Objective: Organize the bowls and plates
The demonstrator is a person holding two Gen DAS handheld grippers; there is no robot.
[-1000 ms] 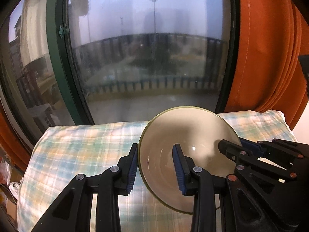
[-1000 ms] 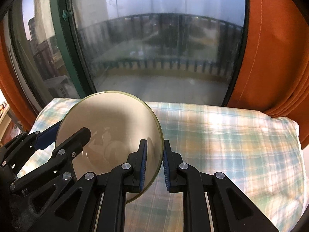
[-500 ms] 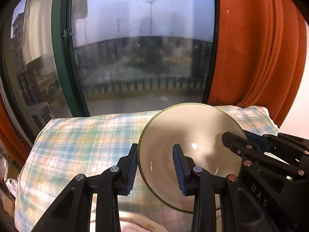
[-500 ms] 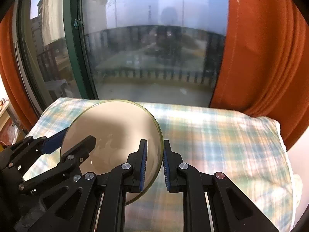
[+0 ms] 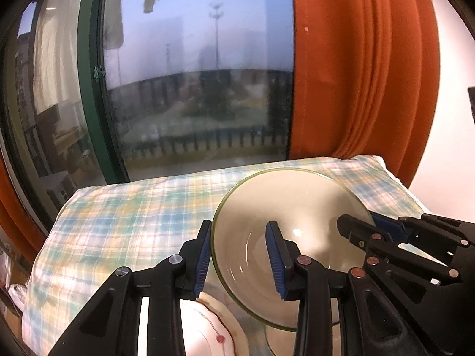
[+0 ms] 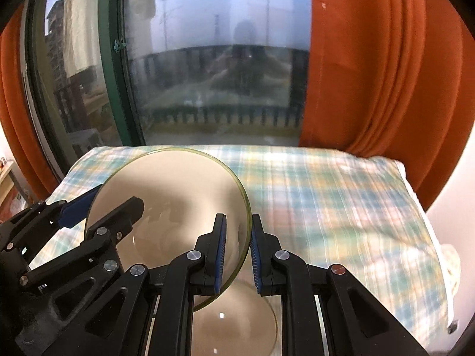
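Observation:
A beige bowl with a green rim (image 5: 299,207) is held in the air between both grippers. My left gripper (image 5: 239,258) is shut on its left rim. My right gripper (image 6: 237,249) is shut on its right rim; the same bowl shows in the right wrist view (image 6: 172,195). Below it a second beige bowl (image 6: 237,320) shows, and its edge appears in the left wrist view (image 5: 279,338). A white plate with a red mark (image 5: 207,332) lies at the bottom left of the left wrist view.
A plaid pillow (image 5: 124,216) lies behind the bowls, also in the right wrist view (image 6: 341,201). Behind it are a large window (image 5: 193,89) with a green frame and orange curtains (image 5: 356,74).
Both grippers have pulled back and risen with the bowl. The second bowl and the white plate have come into view underneath.

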